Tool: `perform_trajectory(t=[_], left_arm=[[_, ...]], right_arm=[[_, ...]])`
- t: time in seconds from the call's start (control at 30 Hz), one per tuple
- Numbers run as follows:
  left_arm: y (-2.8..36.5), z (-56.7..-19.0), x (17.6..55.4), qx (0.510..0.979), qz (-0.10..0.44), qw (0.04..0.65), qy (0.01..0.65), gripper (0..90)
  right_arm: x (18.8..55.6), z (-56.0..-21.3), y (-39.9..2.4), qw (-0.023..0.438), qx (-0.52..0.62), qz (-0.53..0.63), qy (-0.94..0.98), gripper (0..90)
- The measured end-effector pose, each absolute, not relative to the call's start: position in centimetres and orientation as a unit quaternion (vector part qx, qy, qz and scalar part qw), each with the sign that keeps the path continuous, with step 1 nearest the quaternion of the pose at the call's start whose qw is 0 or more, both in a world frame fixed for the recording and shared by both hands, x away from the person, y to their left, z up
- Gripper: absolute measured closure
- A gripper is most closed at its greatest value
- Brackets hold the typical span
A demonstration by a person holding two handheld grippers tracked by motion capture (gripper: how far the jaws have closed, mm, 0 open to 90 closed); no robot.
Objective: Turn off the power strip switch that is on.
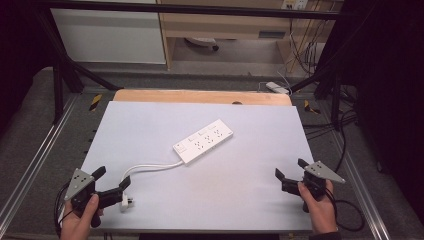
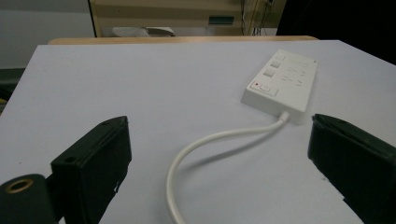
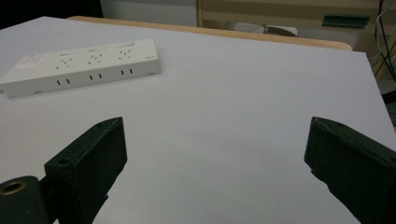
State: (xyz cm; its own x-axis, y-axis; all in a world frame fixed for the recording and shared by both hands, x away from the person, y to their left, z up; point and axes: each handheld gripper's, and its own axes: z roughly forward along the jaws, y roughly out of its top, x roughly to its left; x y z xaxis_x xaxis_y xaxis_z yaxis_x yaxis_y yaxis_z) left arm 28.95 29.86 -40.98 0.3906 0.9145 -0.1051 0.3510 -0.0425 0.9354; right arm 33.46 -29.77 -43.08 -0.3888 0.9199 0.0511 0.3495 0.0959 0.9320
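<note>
White plastic power strip [image 1: 203, 141] lies diagonally mid-table, its white cord [image 1: 150, 166] curling back to a white plug [image 1: 126, 202] at the near left edge. Left gripper [image 1: 114, 181] hovers just beside that plug, jaws spread wide with the cord running between them, nothing gripped; likely lining up to take the plug, though contact is hard to judge. Right gripper [image 1: 289, 168] waits well apart at the near right, jaws wide, empty. Surface: pale matte sheet [image 1: 150, 125] over a wooden tabletop [image 1: 200, 96]. Beyond: black metal frame [image 1: 55, 75], wooden shelving [image 1: 225, 25], loose cables [image 1: 302, 50].
</note>
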Motion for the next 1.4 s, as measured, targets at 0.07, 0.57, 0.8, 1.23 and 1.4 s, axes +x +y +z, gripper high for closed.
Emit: perform_trajectory(t=[0.07,0.57,0.8,1.23,1.4], left_arm=[[29.9,-41.0,28.9,0.666,0.281,0.503,0.474,6.2],[29.9,-40.9,28.9,0.665,0.282,0.504,0.473,6.1],[29.8,-40.9,28.9,0.667,0.281,0.504,0.472,6.1],[29.8,-40.9,28.9,0.668,0.283,0.502,0.47,6.1],[29.8,-40.9,28.9,0.671,0.283,0.501,0.469,6.1]], right_arm=[[33.5,-43.0,-29.9,0.291,0.47,0.489,0.675,6.1],[33.1,-42.1,-29.8,0.296,0.449,0.516,0.666,5.9],[33.0,-41.7,-29.7,0.29,0.449,0.526,0.662,4.0],[32.9,-41.2,-29.1,0.292,0.47,0.513,0.656,3.6],[32.8,-40.7,-28.6,0.286,0.467,0.521,0.655,4.1]])
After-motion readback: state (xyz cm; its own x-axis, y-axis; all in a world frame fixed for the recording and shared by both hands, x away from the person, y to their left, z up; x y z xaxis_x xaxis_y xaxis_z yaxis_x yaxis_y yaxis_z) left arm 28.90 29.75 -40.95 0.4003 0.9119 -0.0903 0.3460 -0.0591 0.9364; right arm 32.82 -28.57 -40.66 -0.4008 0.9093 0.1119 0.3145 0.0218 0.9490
